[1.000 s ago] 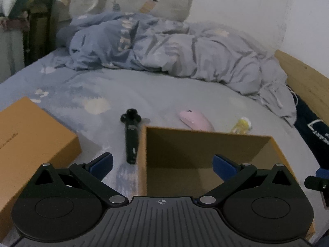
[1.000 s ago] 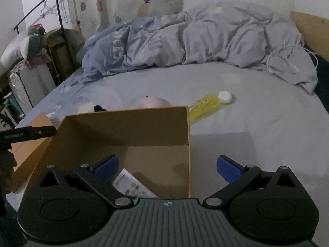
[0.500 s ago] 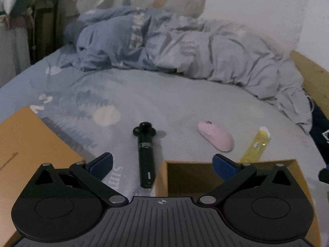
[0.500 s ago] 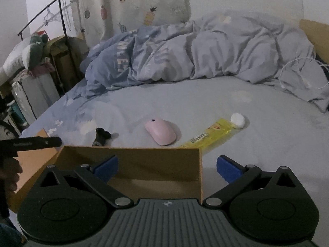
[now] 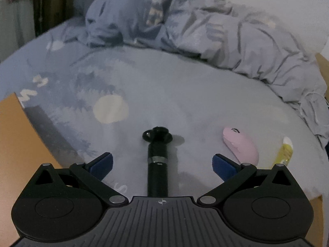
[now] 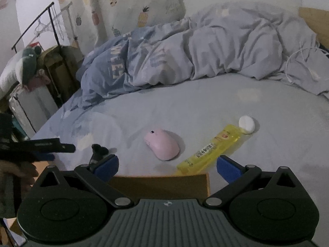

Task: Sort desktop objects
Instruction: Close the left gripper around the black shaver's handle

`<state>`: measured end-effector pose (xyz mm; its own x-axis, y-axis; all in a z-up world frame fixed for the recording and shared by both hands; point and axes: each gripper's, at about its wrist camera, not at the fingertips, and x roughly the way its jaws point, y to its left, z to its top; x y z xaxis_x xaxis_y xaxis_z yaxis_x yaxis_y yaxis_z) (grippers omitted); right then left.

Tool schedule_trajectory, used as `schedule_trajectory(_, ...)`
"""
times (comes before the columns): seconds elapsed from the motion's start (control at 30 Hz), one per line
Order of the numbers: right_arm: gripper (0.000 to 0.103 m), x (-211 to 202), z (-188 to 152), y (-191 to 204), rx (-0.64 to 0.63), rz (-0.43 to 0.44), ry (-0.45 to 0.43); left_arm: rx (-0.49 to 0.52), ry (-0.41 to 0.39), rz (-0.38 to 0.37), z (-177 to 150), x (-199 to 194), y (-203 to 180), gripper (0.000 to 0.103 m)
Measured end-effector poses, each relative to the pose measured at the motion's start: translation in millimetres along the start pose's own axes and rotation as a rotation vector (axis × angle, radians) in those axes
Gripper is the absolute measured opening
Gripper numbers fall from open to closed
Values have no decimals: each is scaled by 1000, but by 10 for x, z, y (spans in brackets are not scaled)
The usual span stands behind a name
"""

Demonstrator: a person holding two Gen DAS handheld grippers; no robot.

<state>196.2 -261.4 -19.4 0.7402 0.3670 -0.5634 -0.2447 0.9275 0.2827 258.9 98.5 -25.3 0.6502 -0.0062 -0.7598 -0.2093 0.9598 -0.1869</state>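
A black rod-shaped tool (image 5: 157,162) with a knob at its far end lies on the bedsheet, centred between the blue pads of my open, empty left gripper (image 5: 162,164). A pink mouse (image 5: 240,145) and a yellow bottle (image 5: 284,151) with a white cap lie to its right. In the right wrist view my right gripper (image 6: 167,164) is open and empty above the far wall of the open brown box (image 6: 162,182). Beyond it lie the pink mouse (image 6: 162,144), the yellow bottle (image 6: 213,148) and the black tool (image 6: 98,151). The left gripper (image 6: 41,146) shows at the left.
A brown box lid (image 5: 22,150) lies at the left of the left wrist view. A crumpled grey-blue duvet (image 6: 195,49) covers the far side of the bed. A white cable (image 6: 304,61) lies at the far right. A clothes rack (image 6: 51,47) stands beside the bed.
Both grippers moved forward over the box toward the objects on the sheet. The box has dropped almost out of both views. The black tool now sits between the left pads.
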Motion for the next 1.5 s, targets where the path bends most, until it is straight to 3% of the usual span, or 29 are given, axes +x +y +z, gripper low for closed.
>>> schedule_trajectory(0.3,103,112,-50,-51,40,19,16,-17,119,-27,141,520,109,100)
schedule_trajectory(0.63,103,105,-115,-144,72,22,9,-17,233,11,134,1076,205,82)
schedule_trajectory(0.87,103,84,-174,-239,118,24,5,76,267,64,97,1160,95,81)
schedule_trajectory(0.93,103,80,-187,-252,126,25,5,106,275,81,87,1179,60,69)
schedule_trajectory(1.17,103,39,-208,-298,133,16,4,147,280,87,109,1209,17,62)
schedule_trajectory(1.33,103,-9,-196,-350,140,6,-9,129,280,63,109,1176,44,41)
schedule_trajectory(1.5,103,-47,-176,-348,146,9,-21,118,274,58,98,1158,40,38)
